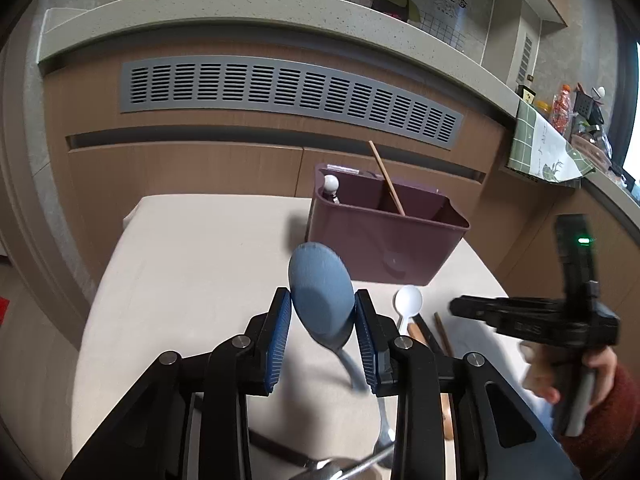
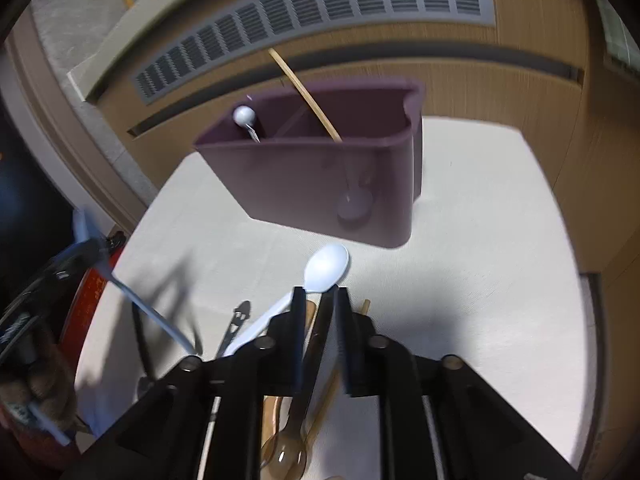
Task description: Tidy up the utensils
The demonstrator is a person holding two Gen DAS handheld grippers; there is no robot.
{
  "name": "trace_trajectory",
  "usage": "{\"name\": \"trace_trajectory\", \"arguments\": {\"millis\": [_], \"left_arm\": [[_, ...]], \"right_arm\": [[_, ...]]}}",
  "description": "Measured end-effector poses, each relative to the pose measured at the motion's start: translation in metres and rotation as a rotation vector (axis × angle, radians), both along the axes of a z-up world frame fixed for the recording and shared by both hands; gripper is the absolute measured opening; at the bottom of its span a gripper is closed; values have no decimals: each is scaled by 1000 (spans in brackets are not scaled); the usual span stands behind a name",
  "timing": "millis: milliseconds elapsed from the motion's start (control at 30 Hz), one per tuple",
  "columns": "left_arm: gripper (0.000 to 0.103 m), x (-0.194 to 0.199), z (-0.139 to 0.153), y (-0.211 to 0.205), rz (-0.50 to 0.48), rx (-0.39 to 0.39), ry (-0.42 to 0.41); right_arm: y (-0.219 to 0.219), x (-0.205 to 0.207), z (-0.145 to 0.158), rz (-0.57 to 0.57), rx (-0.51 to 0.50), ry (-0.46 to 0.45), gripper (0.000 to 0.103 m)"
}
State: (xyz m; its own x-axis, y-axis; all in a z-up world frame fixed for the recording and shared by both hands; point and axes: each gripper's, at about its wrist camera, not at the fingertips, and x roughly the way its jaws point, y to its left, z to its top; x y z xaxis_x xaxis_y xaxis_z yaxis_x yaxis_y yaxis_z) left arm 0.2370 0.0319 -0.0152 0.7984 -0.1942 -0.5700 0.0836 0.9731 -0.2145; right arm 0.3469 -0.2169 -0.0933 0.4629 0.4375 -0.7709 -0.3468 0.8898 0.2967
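We see our left claw [image 1: 322, 334] clamped on a blue-grey spoon [image 1: 322, 300], bowl raised above the beige tabletop [image 1: 192, 264], short of the purple divided caddy [image 1: 384, 236] that holds a wooden chopstick [image 1: 387, 179]. Our right claw [image 2: 320, 320] stands partly open, gripping nothing, over a white plastic spoon [image 2: 326, 266] and a translucent brown spoon [image 2: 286, 452] lying flat.

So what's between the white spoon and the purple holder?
Nothing: in both wrist views only bare tabletop separates the white spoon from the purple holder.
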Motion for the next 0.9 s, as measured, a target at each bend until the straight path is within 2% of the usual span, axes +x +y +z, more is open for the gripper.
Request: {"name": "trace_trajectory", "arguments": {"millis": [100, 233, 300, 400, 533, 667, 700, 733, 800, 900], "left_arm": [[31, -6, -1, 7, 6, 3, 1], [31, -8, -3, 21, 24, -22, -6], [31, -7, -5, 24, 26, -40, -8], [31, -5, -6, 26, 22, -62, -13], [31, -2, -6, 27, 13, -75, -10], [31, 2, -4, 26, 11, -68, -7], [31, 3, -3, 25, 12, -66, -6], [31, 4, -1, 24, 13, -63, -9], [31, 4, 3, 23, 11, -57, -19], [31, 2, 9, 18, 3, -48, -40]], "right_arm": [[-3, 11, -15, -46, -4, 47, 19], [3, 10, -15, -47, -67, -7, 19], [4, 14, -15, -27, -27, 9, 19], [7, 25, -21, -19, 50, 80, 19], [10, 40, -32, -50, 41, 114, 19], [19, 46, -33, -1, 71, 116, 17], [23, 43, -28, 27, 74, 94, 6], [26, 37, -22, 35, 56, 62, 4], [34, 20, -3, 33, -44, -44, 2], [32, -3, 24, 34, -85, -148, 0]]}}
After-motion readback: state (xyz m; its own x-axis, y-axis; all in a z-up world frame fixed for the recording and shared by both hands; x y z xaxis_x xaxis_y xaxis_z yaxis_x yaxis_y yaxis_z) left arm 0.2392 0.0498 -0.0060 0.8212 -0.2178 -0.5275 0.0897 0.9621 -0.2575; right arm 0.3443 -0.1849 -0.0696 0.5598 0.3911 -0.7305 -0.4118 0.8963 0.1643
